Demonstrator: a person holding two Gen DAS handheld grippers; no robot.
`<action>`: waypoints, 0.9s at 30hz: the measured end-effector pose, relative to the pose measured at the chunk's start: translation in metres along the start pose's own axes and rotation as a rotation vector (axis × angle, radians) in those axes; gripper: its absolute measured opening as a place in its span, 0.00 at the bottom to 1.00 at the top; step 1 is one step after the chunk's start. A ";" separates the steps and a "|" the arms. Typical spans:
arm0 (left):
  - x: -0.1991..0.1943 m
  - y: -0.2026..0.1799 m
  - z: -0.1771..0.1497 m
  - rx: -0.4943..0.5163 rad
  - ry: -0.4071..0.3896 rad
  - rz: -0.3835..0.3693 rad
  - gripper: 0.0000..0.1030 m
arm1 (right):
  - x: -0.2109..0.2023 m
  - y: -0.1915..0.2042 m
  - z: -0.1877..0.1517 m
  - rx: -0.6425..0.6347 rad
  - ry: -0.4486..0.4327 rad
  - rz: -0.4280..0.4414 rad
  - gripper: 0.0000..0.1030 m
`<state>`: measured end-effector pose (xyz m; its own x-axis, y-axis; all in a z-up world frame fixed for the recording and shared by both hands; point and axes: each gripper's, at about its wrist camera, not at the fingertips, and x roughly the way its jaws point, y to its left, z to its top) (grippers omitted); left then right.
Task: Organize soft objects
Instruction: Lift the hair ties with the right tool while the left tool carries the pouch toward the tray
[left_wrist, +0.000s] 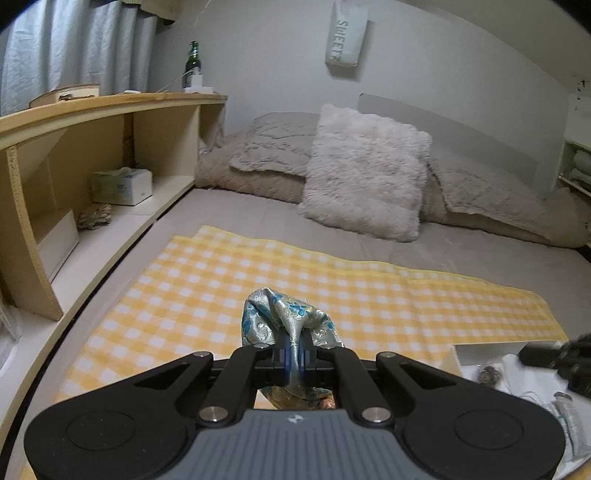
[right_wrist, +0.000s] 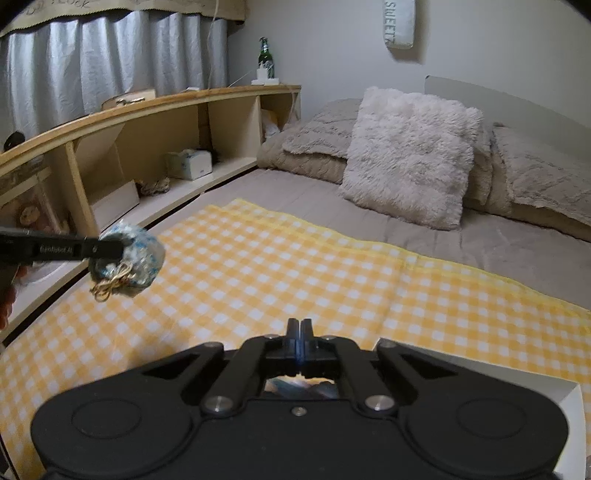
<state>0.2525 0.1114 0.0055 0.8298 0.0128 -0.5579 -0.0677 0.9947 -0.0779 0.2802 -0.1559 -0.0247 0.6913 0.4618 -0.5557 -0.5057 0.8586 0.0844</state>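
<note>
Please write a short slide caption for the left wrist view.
Left gripper shut on a silver-blue pouch above the yellow checked cloth on the bed.

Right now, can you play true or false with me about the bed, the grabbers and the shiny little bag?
1. The left gripper is squeezing the shiny blue pouch. True.
2. The right gripper is holding a sock. False: its jaws are closed on nothing.
3. The fluffy white pillow leans against the tan bedding. True.
4. The green bottle lies on the checked cloth. False: it stands upright on top of the wooden shelf.
5. The pouch rests flat on the cloth. False: it hangs lifted above the cloth in the gripper.
</note>
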 end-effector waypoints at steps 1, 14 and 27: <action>-0.001 -0.002 0.000 0.003 -0.001 -0.006 0.05 | 0.002 0.001 -0.002 -0.003 0.025 0.034 0.00; 0.010 -0.004 -0.002 -0.013 0.027 -0.072 0.05 | 0.071 0.031 -0.019 -0.053 0.181 0.072 0.74; 0.049 0.011 -0.010 -0.020 0.092 -0.122 0.05 | 0.161 0.027 -0.024 -0.027 0.218 -0.005 0.76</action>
<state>0.2862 0.1218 -0.0311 0.7783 -0.1182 -0.6167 0.0185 0.9860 -0.1657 0.3658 -0.0636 -0.1315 0.5674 0.3962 -0.7219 -0.5184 0.8530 0.0608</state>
